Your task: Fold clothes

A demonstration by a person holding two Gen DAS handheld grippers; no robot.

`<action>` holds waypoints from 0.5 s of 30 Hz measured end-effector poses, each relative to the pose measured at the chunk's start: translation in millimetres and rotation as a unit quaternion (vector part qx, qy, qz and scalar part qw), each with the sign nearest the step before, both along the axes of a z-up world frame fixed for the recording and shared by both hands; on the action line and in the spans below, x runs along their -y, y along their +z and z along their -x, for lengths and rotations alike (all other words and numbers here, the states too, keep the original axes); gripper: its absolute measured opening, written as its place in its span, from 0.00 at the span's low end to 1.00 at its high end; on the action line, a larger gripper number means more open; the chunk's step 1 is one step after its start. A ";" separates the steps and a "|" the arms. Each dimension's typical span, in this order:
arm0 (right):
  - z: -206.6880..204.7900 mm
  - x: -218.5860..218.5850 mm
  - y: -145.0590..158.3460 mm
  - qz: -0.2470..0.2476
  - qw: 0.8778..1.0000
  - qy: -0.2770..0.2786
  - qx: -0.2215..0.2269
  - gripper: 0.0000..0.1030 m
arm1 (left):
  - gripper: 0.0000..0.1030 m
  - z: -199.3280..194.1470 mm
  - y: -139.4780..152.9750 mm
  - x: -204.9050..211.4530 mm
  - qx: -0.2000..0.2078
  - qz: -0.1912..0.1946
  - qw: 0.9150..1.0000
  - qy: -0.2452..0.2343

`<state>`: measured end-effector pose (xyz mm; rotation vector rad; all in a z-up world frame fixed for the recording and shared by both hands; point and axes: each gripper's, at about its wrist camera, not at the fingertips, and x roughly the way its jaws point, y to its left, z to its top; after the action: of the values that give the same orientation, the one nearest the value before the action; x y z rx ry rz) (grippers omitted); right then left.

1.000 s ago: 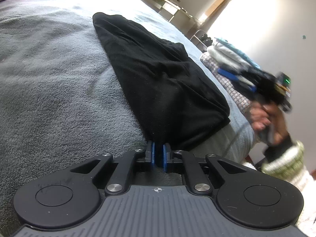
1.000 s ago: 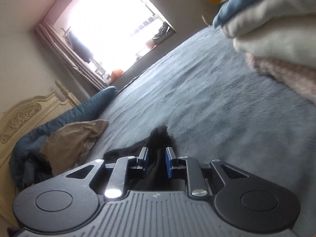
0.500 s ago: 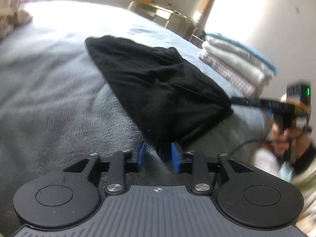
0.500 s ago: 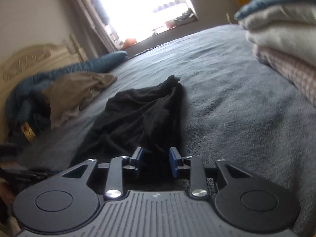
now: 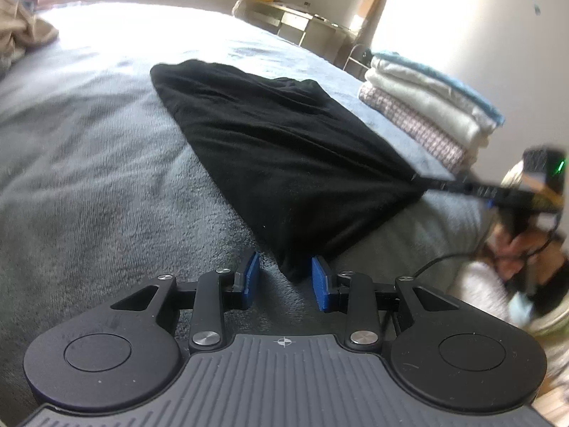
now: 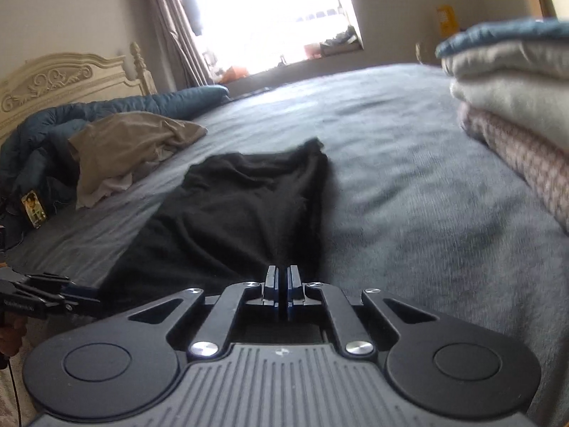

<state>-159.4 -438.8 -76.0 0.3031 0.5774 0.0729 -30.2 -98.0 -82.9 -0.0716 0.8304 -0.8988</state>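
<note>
Bed (image 5: 89,163) surface left of the black garment (image 5: 284,149) lies open; folded stack (image 5: 426,117) blocks the right edge.

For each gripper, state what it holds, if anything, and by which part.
The right gripper pinches the black garment at its near corner. The left gripper is open around another near corner, holding nothing.

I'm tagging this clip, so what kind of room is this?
Most likely a bedroom: a wide bed under a grey blanket, a carved headboard, and a stack of folded clothes.
</note>
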 end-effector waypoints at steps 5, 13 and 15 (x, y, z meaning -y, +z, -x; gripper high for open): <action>0.4 9.2 -6.3 -0.031 0.999 -0.013 -0.004 0.08 | 0.33 -13.6 -6.0 -7.1 -0.067 0.045 0.997 0.012; 5.4 48.7 3.2 -0.180 0.983 -0.038 0.008 0.47 | 0.38 -28.1 -12.5 -8.6 -0.134 0.084 0.987 0.020; -8.8 50.7 -0.9 -0.187 0.982 -0.032 -0.018 0.51 | 0.38 -29.5 -14.0 -5.2 -0.140 0.085 0.986 0.024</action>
<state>-150.6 -489.5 -76.9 0.6900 0.5877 0.1147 -0.6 -92.8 -96.9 -0.3720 1.0057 -0.9249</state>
